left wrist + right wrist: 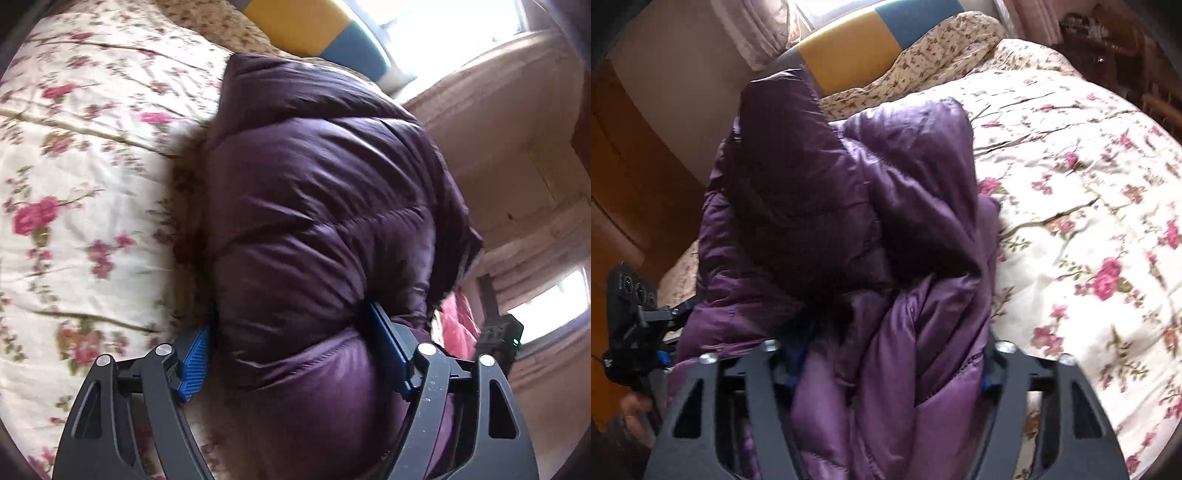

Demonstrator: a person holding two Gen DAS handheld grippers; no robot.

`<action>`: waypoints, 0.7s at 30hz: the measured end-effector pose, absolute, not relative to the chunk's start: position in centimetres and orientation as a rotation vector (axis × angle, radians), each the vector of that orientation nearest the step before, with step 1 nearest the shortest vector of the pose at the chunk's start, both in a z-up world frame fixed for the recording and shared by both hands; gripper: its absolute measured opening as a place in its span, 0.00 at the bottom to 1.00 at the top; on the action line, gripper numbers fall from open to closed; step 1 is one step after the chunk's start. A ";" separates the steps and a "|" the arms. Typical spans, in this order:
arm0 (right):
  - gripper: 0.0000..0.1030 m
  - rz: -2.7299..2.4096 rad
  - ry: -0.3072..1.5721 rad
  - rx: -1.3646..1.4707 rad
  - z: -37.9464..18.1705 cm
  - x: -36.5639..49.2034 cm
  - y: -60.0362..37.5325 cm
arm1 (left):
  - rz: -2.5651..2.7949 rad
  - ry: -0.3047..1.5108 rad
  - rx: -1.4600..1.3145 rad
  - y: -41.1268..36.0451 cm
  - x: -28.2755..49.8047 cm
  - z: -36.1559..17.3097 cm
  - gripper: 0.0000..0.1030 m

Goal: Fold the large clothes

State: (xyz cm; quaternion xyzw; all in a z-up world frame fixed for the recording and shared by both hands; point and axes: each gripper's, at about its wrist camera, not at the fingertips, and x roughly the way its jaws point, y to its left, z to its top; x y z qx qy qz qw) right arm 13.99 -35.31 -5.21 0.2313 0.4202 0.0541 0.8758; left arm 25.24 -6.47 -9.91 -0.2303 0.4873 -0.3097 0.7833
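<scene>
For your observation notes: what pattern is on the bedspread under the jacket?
Pink flowers on cream. The bedspread shows best in the right wrist view.

Left wrist view looks steeply down, right up close on the purple puffer jacket [317, 206], floral bedspread [85, 177] to its left. Right wrist view looks down just as close from the jacket's other side, bedspread at right. Both share the jacket, bedspread and yellow-and-blue headboard [849, 48].

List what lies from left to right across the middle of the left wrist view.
Floral bedspread → purple puffer jacket → wooden wardrobe.
</scene>
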 end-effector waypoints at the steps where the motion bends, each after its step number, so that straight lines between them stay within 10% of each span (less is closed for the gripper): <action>1: 0.45 0.124 0.873 0.488 -5.2 13.9 -35.2 | -0.680 1.042 -0.487 -6.6 25.1 -9.7 0.67; 7: 0.26 0.207 0.862 0.495 -3.9 14.1 -32.7 | -0.722 0.962 -0.466 -5.3 23.6 -6.8 0.52; 21: 0.25 0.614 0.869 0.292 -1.8 21.0 -11.8 | -0.402 0.757 -0.472 13.9 17.4 -0.6 0.52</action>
